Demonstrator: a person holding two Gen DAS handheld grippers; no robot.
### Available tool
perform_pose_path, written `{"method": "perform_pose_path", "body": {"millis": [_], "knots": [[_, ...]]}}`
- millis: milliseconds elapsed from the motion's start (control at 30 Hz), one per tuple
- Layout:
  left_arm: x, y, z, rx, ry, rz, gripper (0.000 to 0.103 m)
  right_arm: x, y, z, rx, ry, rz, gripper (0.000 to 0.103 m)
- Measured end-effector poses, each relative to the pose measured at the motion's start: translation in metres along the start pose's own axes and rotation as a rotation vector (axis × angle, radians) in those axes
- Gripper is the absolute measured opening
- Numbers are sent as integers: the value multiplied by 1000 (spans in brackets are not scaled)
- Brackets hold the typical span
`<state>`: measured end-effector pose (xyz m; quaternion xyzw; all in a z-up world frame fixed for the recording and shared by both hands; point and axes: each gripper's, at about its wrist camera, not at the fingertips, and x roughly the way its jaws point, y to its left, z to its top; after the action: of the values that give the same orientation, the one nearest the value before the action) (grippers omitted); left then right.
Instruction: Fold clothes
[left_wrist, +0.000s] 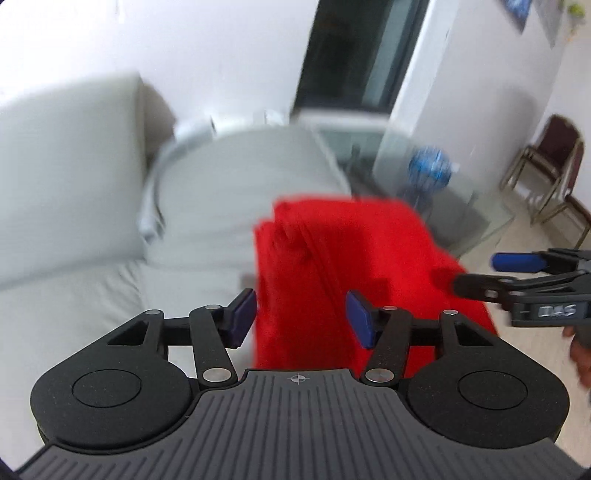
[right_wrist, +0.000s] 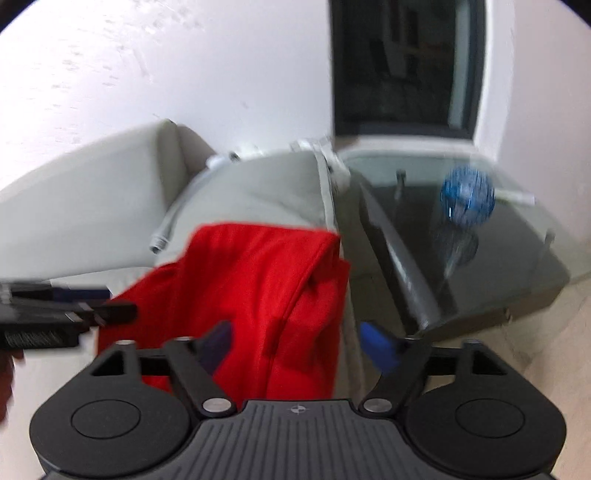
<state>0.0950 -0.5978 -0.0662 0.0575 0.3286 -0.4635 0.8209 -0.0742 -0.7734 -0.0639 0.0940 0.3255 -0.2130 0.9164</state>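
Note:
A red garment (left_wrist: 354, 266) lies folded on the grey sofa seat (left_wrist: 192, 251), near the seat's right end. In the left wrist view my left gripper (left_wrist: 301, 317) stands open just in front of the garment's near edge, and its blue pads (left_wrist: 360, 319) touch nothing. My right gripper (left_wrist: 476, 273) comes in from the right over the cloth's right side. The right wrist view shows the red garment (right_wrist: 251, 280) below my right gripper (right_wrist: 299, 343), whose jaws stand wide apart and grip no cloth. My left gripper (right_wrist: 118, 302) shows at the left edge. Both pictures are blurred.
The sofa backrest (left_wrist: 66, 177) rises at the left, and a white cord (left_wrist: 147, 206) lies along the seat. A glass table (right_wrist: 480, 258) with a blue ball (right_wrist: 467, 197) on it stands right of the sofa. Further right is a chair (left_wrist: 554, 166), and behind lies a dark doorway (right_wrist: 402, 62).

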Motion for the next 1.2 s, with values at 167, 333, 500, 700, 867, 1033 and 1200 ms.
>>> {"method": "perform_pose_path", "body": {"millis": [167,333,500,700,867,1033,1200], "knots": [[32,-14,15,25,-3,-51,22,19,12,10,-64,-60,2,4],[100,-16,17,13,102,36,10,70,23,-1,-148,18,-105,4],[115,-2,11,-19,124,14,13,90,6,-9,-83,81,-113,5],[78,-6,28,99,-61,-59,13,70,-5,24,-13,-26,-76,9],[151,-11,46,111,110,51,11,125,-7,38,6,61,-156,9],[160,-7,50,109,132,66,10,133,-12,38,37,107,-171,9],[96,5,48,135,29,-14,12,57,-18,31,1,3,-85,11]]}}
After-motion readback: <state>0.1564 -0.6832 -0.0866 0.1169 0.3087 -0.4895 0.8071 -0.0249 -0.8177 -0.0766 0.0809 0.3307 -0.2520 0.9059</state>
